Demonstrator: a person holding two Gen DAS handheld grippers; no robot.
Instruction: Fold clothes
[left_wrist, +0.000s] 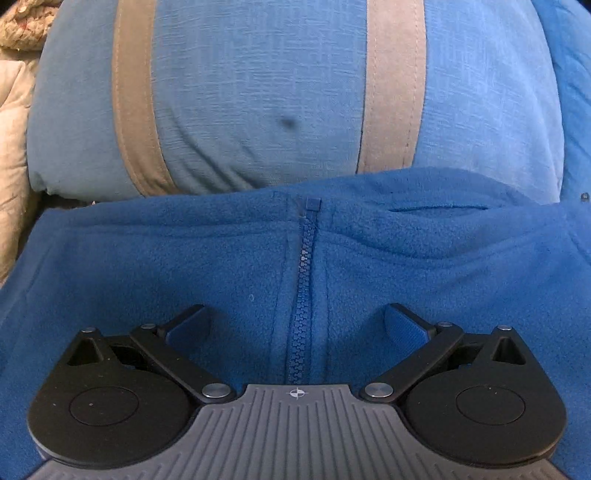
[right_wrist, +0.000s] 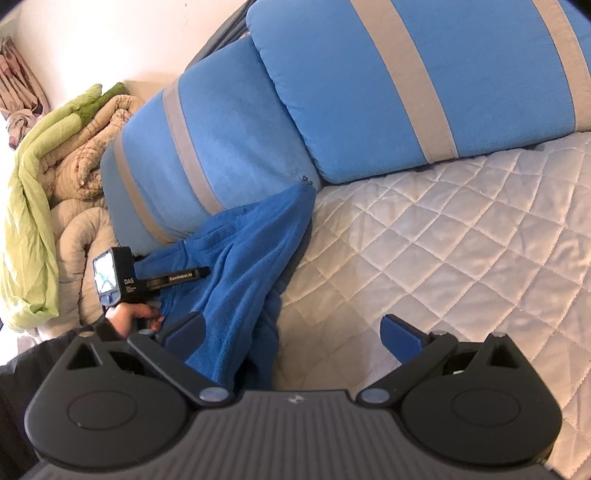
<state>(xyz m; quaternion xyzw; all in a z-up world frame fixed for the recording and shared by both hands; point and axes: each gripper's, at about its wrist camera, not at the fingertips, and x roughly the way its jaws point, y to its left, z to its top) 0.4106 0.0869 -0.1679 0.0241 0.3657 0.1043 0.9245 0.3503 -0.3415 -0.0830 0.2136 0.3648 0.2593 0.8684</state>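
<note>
Now, blue fleece jacket (right_wrist: 243, 258) bunched at left of quilted bed (right_wrist: 443, 258), against striped pillow (right_wrist: 207, 155). Left gripper (left_wrist: 295, 325) wide over zipper (left_wrist: 303, 295); right gripper (right_wrist: 291, 332) wide, empty. I judge fleece soft, light, floppy; I'd pinch hem corners.

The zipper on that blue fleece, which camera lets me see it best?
The left wrist view. The zipper runs straight up the middle of the blue fleece, right between the open left tool fingers. In the right wrist view the fleece is bunched up and no zipper shows.
</note>
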